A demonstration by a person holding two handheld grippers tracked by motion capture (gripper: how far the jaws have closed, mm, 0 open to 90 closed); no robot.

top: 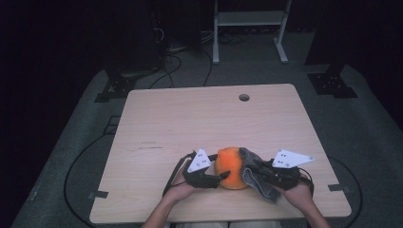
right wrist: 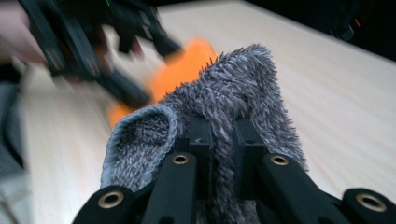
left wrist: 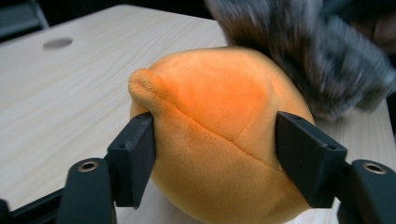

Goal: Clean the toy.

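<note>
An orange plush ball (top: pixel 231 166) rests on the wooden table (top: pixel 190 118) near its front edge. My left gripper (top: pixel 221 176) comes at it from the left. In the left gripper view the two black jaws of this gripper (left wrist: pixel 215 140) touch the ball (left wrist: pixel 219 102) on both sides. My right gripper (top: pixel 252 170) is shut on a fuzzy grey cloth (top: pixel 256 180), which lies against the ball's right side. In the right gripper view the cloth (right wrist: pixel 233 93) is pinched between the closed jaws of the gripper (right wrist: pixel 223 135), with the ball (right wrist: pixel 182 70) behind it. The cloth (left wrist: pixel 308 56) is blurred.
A round cable hole (top: pixel 244 97) sits near the table's far edge. Cables trail from both grippers over the front of the table. A white metal frame (top: pixel 249 28) stands on the grey floor beyond the table.
</note>
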